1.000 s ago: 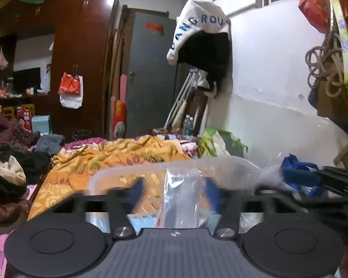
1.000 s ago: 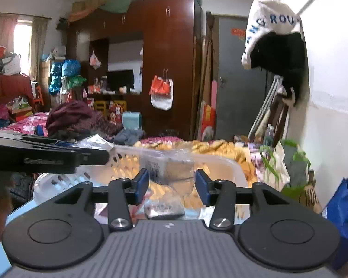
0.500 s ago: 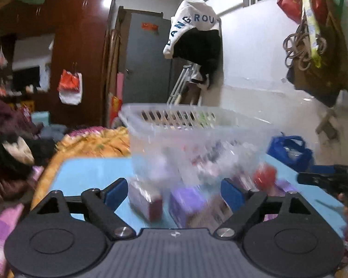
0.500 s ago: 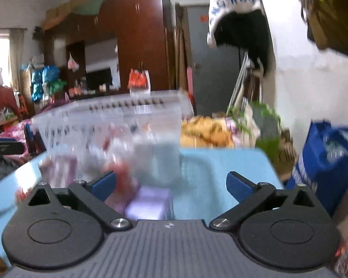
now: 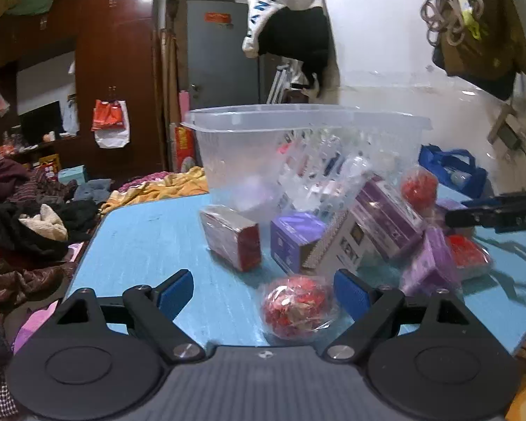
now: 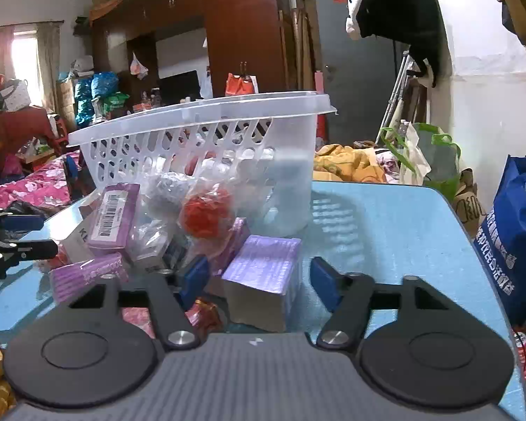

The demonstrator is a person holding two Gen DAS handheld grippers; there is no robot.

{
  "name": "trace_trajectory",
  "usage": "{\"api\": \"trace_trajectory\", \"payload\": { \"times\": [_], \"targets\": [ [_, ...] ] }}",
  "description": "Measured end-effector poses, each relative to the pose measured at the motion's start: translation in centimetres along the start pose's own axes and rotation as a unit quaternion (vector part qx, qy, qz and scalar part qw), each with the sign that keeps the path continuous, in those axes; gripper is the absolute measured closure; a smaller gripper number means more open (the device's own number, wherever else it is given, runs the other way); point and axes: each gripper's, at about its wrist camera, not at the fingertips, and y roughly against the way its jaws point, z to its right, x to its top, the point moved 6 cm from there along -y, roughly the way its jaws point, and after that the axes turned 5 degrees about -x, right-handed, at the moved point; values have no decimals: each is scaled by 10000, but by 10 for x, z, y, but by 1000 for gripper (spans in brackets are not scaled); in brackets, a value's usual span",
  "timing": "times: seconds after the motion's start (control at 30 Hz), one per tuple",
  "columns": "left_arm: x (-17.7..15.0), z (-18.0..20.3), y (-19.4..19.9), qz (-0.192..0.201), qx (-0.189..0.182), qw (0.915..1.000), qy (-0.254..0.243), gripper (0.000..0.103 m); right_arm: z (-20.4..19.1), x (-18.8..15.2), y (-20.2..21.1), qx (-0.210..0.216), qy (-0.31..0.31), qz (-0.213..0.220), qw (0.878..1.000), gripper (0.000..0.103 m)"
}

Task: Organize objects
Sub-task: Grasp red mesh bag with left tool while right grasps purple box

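Note:
A clear plastic basket [image 5: 298, 147] stands upside down on the blue table [image 5: 150, 245], also in the right wrist view [image 6: 207, 140]. Spilled items lie before it: a red box [image 5: 233, 236], purple boxes [image 5: 298, 242], and wrapped red balls [image 5: 296, 307]. My left gripper [image 5: 263, 291] is open, low over the table, with the nearest red ball between its fingers. My right gripper [image 6: 256, 280] is open, its fingers on either side of a purple box [image 6: 264, 280]. A red ball [image 6: 207, 215] and a barcoded purple box [image 6: 114, 219] lie behind.
Piled clothes [image 5: 28, 224] lie off the table's left edge. A blue bag [image 6: 512, 249] stands right of the table by the white wall [image 6: 491, 105]. A wardrobe [image 5: 115, 80] and grey door [image 5: 221, 56] are behind. The other gripper shows at the right edge [image 5: 498, 210].
The basket went from held up close to turned over on the table, with its contents spilled out. Both grippers opened and pulled back low to the table.

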Motion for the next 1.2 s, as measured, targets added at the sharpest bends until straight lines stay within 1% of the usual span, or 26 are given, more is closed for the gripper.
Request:
{"api": "trace_trajectory", "payload": {
  "times": [0.03, 0.07, 0.27, 0.33, 0.4, 0.43, 0.53, 0.57, 0.67, 0.77, 0.83, 0.87, 0.9, 1.03, 1.2],
  "targets": [
    [-2, 2, 0, -19, 22, 10000, -72, 13, 0, -1, 1, 11, -11, 7, 10000, 45],
    [-3, 5, -2, -47, 55, 9999, -154, 13, 1, -1, 1, 1, -22, 11, 10000, 47],
    [-11, 17, -17, -355, 182, 9983, -423, 14, -2, 0, 2, -149, 65, 59, 9999, 51],
    [-12, 21, -16, -347, 177, 9979, -526, 13, 1, 0, 4, -106, -24, 81, 9999, 55],
    [-13, 21, -15, -325, 174, 9979, -531, 13, 9, 0, 7, -48, -261, 121, 9996, 55],
    [-13, 21, -14, -317, 163, 9980, -521, 13, 11, 0, 8, -84, -296, 127, 9994, 55],
    [-13, 18, -12, -289, 183, 9984, -453, 13, 8, 1, 6, -198, -146, 37, 9997, 55],
    [-13, 17, -12, -280, 201, 9984, -458, 13, 5, 0, 3, -308, -45, -36, 9995, 55],
    [-14, 16, -9, -258, 258, 9981, -491, 14, 1, -1, -4, -438, 130, -217, 9987, 55],
    [-17, 14, -4, -280, 326, 9977, -525, 14, 2, -2, -3, -438, 110, -180, 9988, 56],
    [-18, 13, -3, -256, 349, 9977, -528, 19, 3, -2, -2, -415, 65, -142, 9990, 57],
    [-18, 11, -3, -230, 368, 9978, -495, 31, 4, -2, -1, -421, 51, -110, 9990, 57],
    [-17, 10, -3, -205, 391, 9980, -456, 48, 4, -2, 0, -420, 59, -85, 9991, 57],
    [-16, 7, -2, -5, 317, 9988, -364, 48, 4, -1, 4, -414, 37, 53, 9991, 57],
    [-9, 7, 7, 376, 247, 9986, -277, 48, 8, 1, 10, -356, -126, 277, 9989, 57]
  ]
}}
